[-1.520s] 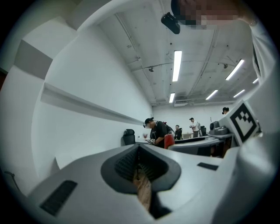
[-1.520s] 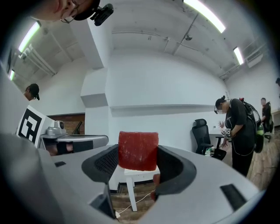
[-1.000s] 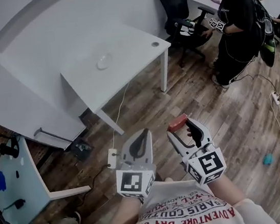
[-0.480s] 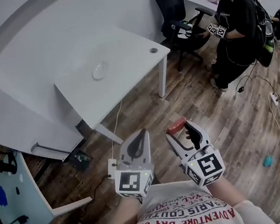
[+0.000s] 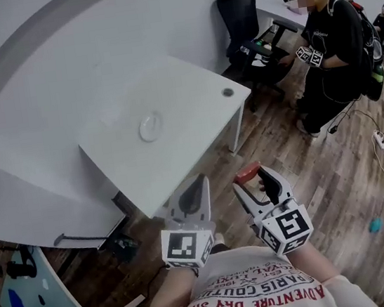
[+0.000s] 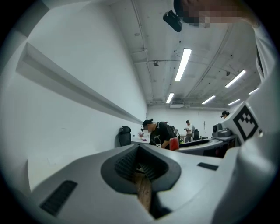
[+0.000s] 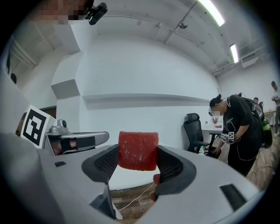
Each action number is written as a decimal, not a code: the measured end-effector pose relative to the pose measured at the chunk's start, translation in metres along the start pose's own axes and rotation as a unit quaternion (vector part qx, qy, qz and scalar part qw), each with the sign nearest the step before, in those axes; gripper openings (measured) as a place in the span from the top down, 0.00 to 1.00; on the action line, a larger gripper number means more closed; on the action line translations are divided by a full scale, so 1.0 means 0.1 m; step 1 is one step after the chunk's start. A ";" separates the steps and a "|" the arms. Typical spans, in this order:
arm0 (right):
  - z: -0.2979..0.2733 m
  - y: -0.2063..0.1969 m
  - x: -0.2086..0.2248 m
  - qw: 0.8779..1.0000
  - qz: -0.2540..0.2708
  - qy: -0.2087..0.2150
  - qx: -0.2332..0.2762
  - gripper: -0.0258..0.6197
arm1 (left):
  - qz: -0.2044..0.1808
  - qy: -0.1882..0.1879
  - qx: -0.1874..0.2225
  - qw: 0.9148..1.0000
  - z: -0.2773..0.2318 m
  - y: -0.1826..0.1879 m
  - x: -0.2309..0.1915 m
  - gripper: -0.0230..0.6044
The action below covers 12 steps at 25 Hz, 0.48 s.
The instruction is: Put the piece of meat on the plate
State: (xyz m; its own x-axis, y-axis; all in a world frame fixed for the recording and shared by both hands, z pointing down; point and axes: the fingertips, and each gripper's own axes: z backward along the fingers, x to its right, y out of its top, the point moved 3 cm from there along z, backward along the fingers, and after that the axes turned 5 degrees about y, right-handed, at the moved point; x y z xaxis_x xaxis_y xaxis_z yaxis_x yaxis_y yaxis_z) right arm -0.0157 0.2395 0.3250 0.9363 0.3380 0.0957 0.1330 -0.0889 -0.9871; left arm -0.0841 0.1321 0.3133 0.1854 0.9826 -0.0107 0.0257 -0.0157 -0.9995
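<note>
right gripper (image 5: 254, 179): clamped on the piece of meat (image 5: 246, 172), a red block pinched between both pads, with a good chunk of it poking out past the tips
left gripper (image 5: 194, 190): jaws pressed together on nothing, only a sliver of wood floor (image 5: 307, 168) showing through the slit; we're holding it just beside the right one
meat location: up in the air over the floor, close to our chest, well apart from the plate (image 5: 151, 126)
plate: small and pale, sitting bare near the middle of the white table (image 5: 197, 88), ahead and to our left
stage: we'd call this the carry; the grab looks done, the drop-off isn't
risk 1: the grip is only on part of the block, so we reckon a quick swing or a slack squeeze could let it slide out and hit the floor
risk 2: the plate is set back from the table edge, so opening up early would probably land the meat on bare tabletop
risk 3: the plate looks light, so coming in low could nudge it with the jaws
bystander (image 5: 332, 37): off to our right by the chair (image 5: 239, 8), not in our path as far as we can tell
</note>
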 end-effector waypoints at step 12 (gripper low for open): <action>-1.26 0.04 0.06 0.999 -0.020 0.041 -0.020 0.53 | 0.013 0.031 -0.019 0.999 -0.58 -0.16 -1.00 0.95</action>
State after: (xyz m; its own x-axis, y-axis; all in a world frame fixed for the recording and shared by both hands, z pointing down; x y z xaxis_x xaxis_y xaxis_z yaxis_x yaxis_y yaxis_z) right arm 0.0310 0.1231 0.3381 0.9535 0.2634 0.1467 0.1818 -0.1142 -0.9767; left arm -0.0461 0.0238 0.3321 0.2469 0.9685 -0.0332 0.0573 -0.0488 -0.9972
